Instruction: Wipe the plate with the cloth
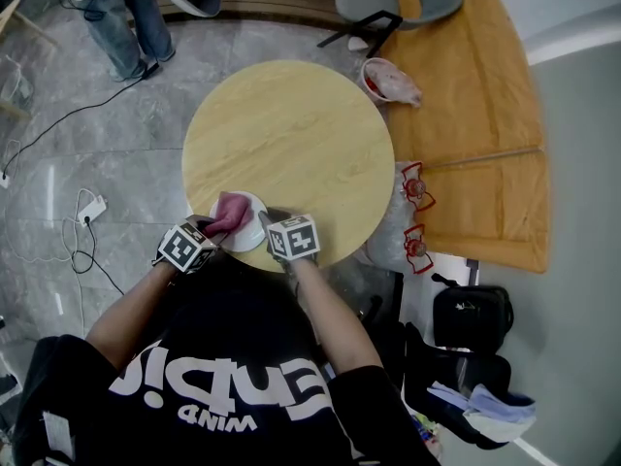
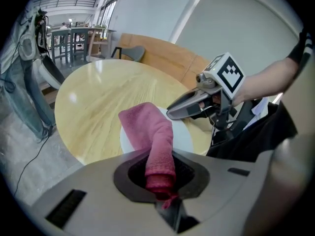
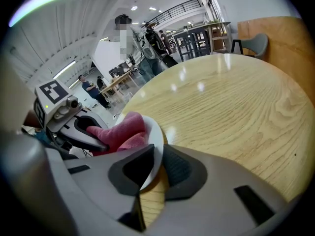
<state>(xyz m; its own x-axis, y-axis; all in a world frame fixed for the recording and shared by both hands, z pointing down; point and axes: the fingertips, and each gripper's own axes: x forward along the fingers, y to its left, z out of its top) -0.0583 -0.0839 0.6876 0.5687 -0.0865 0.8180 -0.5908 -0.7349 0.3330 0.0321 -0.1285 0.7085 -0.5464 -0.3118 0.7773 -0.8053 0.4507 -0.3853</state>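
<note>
At the near edge of a round wooden table (image 1: 291, 124), the left gripper (image 2: 160, 173), its jaws clamped on a pink cloth (image 2: 153, 132), lays it over a white plate (image 2: 185, 135). The right gripper (image 3: 152, 168) pinches the plate's rim.

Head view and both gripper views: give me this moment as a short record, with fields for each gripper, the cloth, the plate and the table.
left gripper: shut on one end of the pink cloth
right gripper: shut on the rim of the white plate
cloth: free end lies on the plate's face
plate: at the near edge of the table, in front of the person
table: round, light wood
</note>
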